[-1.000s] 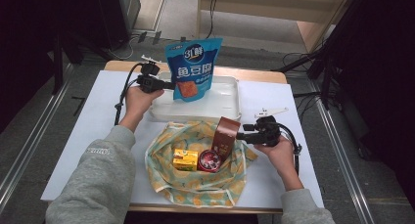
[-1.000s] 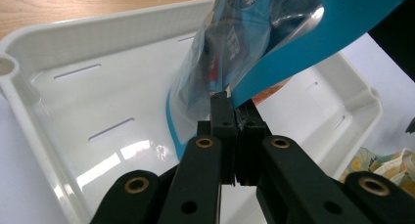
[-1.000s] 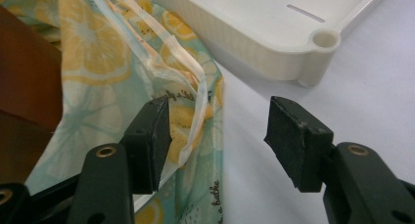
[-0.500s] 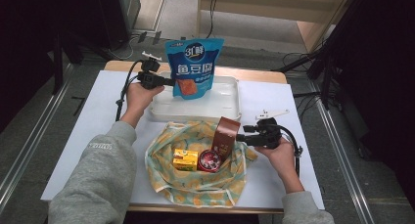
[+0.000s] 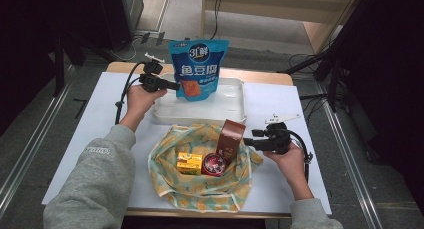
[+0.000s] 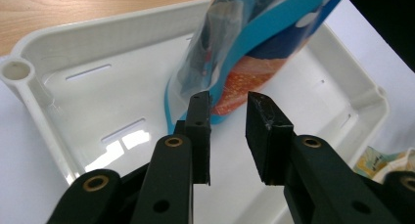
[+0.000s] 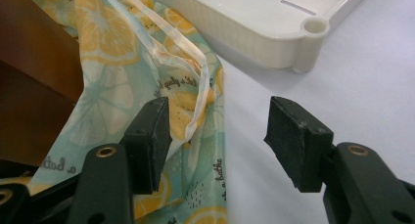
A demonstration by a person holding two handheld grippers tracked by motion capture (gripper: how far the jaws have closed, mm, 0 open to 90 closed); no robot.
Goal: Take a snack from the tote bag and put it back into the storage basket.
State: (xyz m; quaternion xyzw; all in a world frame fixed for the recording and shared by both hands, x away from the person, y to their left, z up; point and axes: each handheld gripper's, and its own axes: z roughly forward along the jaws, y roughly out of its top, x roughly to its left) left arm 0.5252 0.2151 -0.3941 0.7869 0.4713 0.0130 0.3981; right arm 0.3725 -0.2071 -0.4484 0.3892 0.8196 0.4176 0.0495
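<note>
Small yellow carton and round red tin side by side; wooden tabletop edge.

Blue pouch is showing large white characters "鱼豆腐" under a round "31鲜" logo. Lemon-print cloth is carrying script reading "bathe".

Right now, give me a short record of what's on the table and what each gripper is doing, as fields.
surface: white table
tray: white tray, behind the cloth bag
pouch: blue snack pouch upright in the tray
left gripper: jaws just opening, the pouch's lower edge just beyond the tips
right gripper: jaws apart at the bag's rim, nothing gripped
bag: lemon-print cloth bag, open
inside bag: brown box, yellow box, red round tin
</note>
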